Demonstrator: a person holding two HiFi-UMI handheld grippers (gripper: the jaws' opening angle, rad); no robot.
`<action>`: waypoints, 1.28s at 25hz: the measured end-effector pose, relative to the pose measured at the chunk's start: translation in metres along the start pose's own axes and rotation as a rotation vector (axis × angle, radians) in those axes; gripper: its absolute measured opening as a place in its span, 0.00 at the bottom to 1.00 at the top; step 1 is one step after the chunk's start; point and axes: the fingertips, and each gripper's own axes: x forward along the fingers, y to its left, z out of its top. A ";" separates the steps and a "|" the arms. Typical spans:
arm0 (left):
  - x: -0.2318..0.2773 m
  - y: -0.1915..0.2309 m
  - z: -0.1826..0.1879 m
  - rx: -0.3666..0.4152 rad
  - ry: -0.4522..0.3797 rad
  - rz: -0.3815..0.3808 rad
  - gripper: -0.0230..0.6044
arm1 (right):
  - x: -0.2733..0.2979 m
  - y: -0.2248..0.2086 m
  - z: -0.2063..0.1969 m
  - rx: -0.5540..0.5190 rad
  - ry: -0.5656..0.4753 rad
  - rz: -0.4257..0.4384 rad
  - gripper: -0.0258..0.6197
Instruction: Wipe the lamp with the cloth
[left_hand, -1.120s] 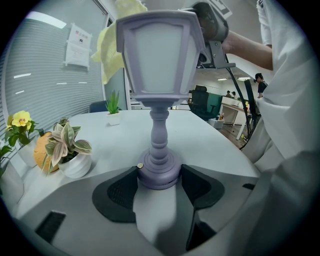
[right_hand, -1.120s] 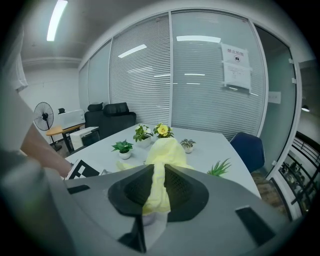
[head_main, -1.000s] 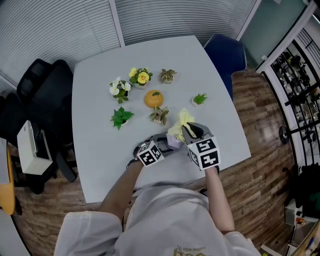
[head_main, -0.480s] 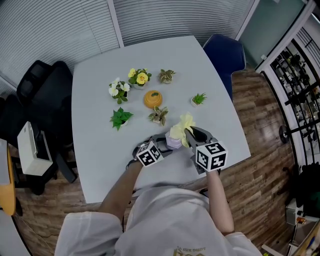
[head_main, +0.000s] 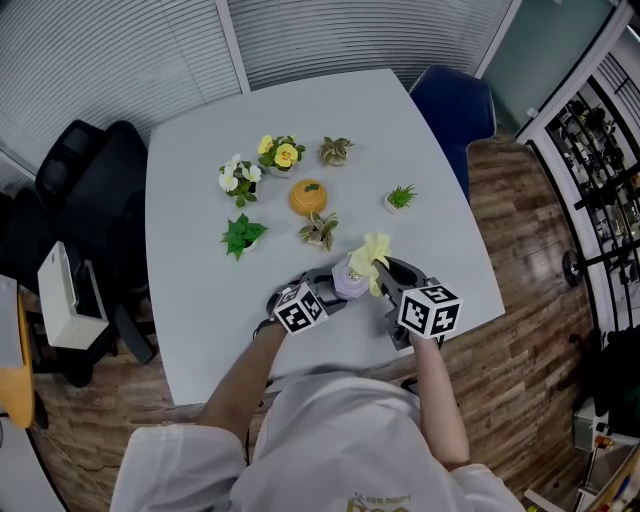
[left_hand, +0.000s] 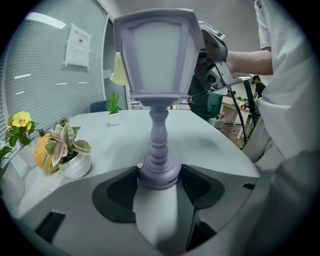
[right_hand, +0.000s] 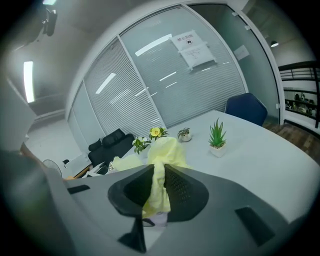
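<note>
The lamp (left_hand: 158, 75) stands upright on the pale grey table (head_main: 200, 300), close to the edge nearest the person and somewhat toward that edge's right corner. Its long axis runs straight up: the round foot is on the surface, the turned stem is above it and the lantern-shaped head is on top. The left gripper (left_hand: 159, 187) reaches in from the person's side, and its jaws are spread wide around the foot, with a pad pressed against each flank. The right gripper (right_hand: 159, 187) comes in from the right at the level of the head, its jaws pinching a yellow cloth (right_hand: 162, 155). The cloth bunches up past the jaw tips, right at the far right side of the lantern head. Several small potted plants (head_main: 283, 155) and an orange pot (head_main: 308, 197) stand around the middle of the table, well apart from the lamp.
</note>
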 end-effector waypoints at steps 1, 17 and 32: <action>0.000 0.000 0.000 0.000 0.000 0.000 0.48 | 0.001 0.000 -0.001 0.013 -0.002 0.007 0.15; 0.000 0.001 0.001 0.005 -0.003 0.003 0.48 | 0.020 -0.001 -0.012 0.086 0.019 0.110 0.15; 0.000 0.002 0.001 0.005 -0.007 0.003 0.48 | 0.041 -0.005 -0.019 0.088 0.063 0.168 0.15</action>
